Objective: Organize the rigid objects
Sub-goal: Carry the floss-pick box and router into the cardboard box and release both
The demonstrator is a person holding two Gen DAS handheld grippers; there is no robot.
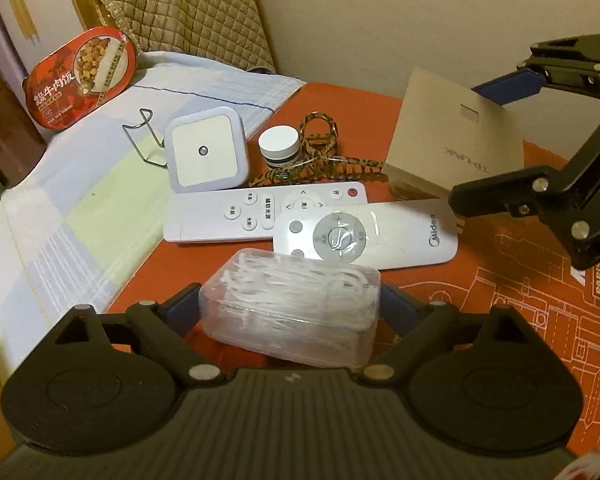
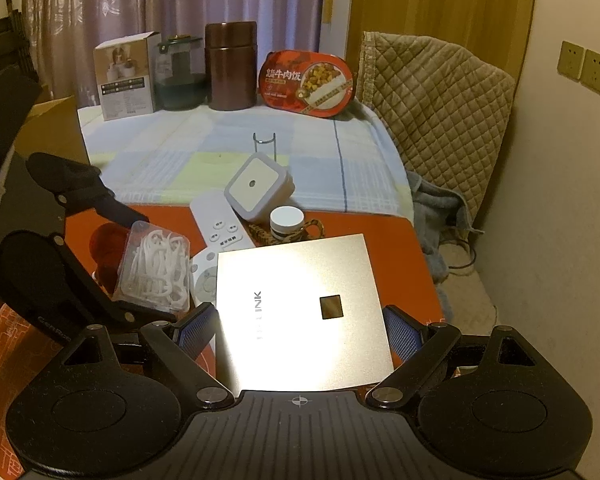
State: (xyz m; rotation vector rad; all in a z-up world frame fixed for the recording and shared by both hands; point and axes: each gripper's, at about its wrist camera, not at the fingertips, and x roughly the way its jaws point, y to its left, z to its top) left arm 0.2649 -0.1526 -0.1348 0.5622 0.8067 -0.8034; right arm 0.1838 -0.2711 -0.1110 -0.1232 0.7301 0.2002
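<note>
- The left gripper (image 1: pixel 290 314) closes its two blue-padded fingers (image 1: pixel 182 306) on the short ends of a clear plastic box of floss picks (image 1: pixel 294 312). The box sits tilted between the pads, above the orange mat (image 1: pixel 500 312).
- In the right wrist view the same clear box (image 2: pixel 154 266) appears left of the gold TP-LINK box, with one black finger of the left gripper (image 2: pixel 116 208) touching its top corner.
- The right gripper (image 2: pixel 300 328) has its fingers spread wide on either side of the gold TP-LINK box (image 2: pixel 300 316). The left pad (image 2: pixel 194 328) sits right at the box's edge; there is a sliver of mat between the right pad and the box, so a firm hold cannot be confirmed.
- In the left wrist view the gold TP-LINK box (image 1: pixel 456 152) stands tilted, with the right gripper (image 1: pixel 540 148) reaching around it.
- Just left of the gold box lie two white remotes: a Midea remote (image 1: pixel 364 234) overlapping a longer button remote (image 1: pixel 266 212).
- Beyond the remotes, left of the gold box, sit a square white night light (image 1: pixel 206 154), a small white-capped jar (image 1: pixel 282 146) and a patterned cord (image 1: pixel 320 148).
- Far left of the gold box, on a checked cloth (image 1: pixel 60 208), a red oval meal tub (image 1: pixel 82 80) leans upright.
</note>
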